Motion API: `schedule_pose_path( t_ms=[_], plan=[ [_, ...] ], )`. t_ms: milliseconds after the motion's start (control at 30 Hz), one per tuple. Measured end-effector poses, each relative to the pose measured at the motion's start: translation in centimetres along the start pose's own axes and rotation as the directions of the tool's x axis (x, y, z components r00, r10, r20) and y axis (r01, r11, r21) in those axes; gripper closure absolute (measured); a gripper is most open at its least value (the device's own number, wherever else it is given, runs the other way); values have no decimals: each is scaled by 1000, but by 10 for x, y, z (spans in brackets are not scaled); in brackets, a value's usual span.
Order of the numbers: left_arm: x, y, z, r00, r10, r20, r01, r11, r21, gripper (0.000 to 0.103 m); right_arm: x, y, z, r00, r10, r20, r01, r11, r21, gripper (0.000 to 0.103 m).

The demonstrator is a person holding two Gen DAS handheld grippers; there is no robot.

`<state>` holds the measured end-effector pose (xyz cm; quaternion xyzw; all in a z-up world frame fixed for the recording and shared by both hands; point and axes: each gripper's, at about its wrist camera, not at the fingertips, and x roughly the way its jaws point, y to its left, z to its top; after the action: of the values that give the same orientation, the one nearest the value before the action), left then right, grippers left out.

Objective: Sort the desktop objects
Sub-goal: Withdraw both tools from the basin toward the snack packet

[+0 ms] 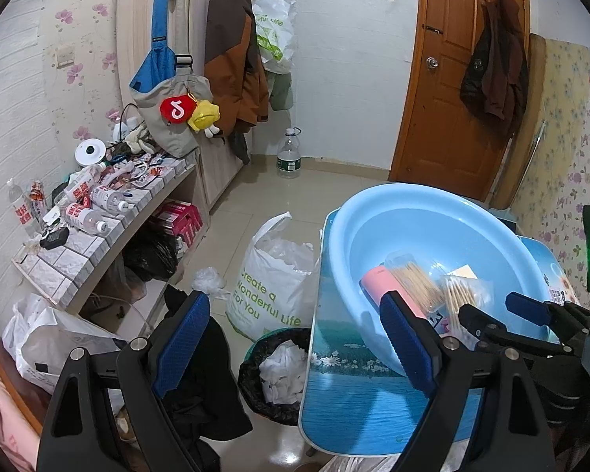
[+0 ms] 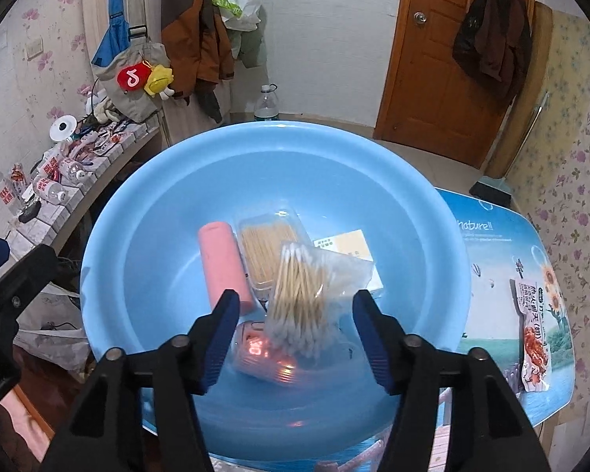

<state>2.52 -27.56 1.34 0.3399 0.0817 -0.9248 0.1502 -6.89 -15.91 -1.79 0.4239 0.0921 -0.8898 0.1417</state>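
- Right tongs [image 2: 295, 334] spread apart over the blue basin [image 2: 137, 236], pads clear of the cotton-swab bag [image 2: 306, 295] between them (bag blurred, tilted).
- Swab bag lying over a toothpick box [image 2: 267, 251] and a small pink device with a lit red display [image 2: 263, 354].
- Pink cylinder [image 2: 224, 267] just left of the toothpick box; pale yellow card [image 2: 346, 247] behind, to the right.
- Snack packet [image 2: 535, 338] on the printed tabletop [image 2: 491, 236], right of the basin.
- Left tongs [image 1: 295, 338] wide apart, empty, beside the tabletop's left edge.
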Motion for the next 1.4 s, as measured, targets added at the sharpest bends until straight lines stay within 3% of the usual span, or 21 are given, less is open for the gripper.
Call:
schedule_pose_path(
  t_ms=[667, 967, 1400],
  plan=[
    [-12, -21, 6, 1000, -6, 22, 5, 999, 38, 15, -12, -17, -4, 1000, 13, 16, -14, 1000, 25, 40],
    [-25, -58, 6, 999, -22, 37, 19, 996, 83, 15, -38, -42, -9, 998, 10, 69, -13, 999, 45, 40],
    [-46, -127, 9, 995, -69, 68, 56, 984, 168, 15, -75, -115, -26, 995, -12, 103, -3, 990, 143, 40]
  ],
)
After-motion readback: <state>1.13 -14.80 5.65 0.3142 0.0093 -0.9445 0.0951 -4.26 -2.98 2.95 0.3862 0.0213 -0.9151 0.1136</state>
